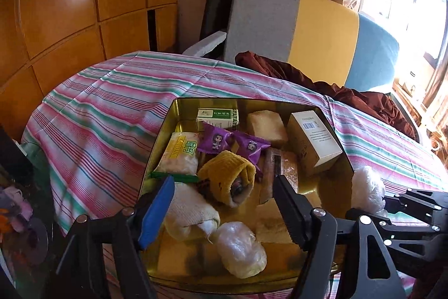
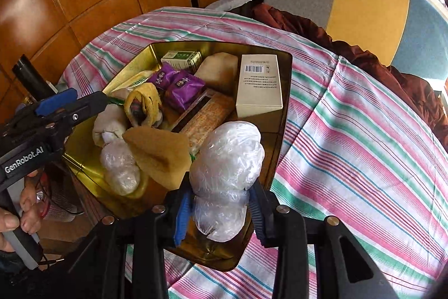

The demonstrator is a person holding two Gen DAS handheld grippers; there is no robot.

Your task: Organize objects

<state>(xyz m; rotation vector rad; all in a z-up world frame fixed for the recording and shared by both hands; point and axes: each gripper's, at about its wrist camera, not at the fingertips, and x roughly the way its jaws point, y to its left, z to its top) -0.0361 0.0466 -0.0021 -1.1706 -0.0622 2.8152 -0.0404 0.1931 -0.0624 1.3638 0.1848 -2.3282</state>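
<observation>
Over the near right corner of the gold tin, our right gripper jaws grasp a plastic-wrapped bundle, ready to drop it inside; left gripper jaws hang released above 1 cloth roll.

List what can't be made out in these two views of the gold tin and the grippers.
- Left wrist view: the gold tin has its near rim hidden behind the left gripper.
- Right wrist view: the plastic-wrapped bundle between the right gripper pads hides the tin floor beneath; what it wraps is unreadable.
- Both views: print on the white box is too small to read.
- Right wrist view: the person's hand is cut by the left edge.
</observation>
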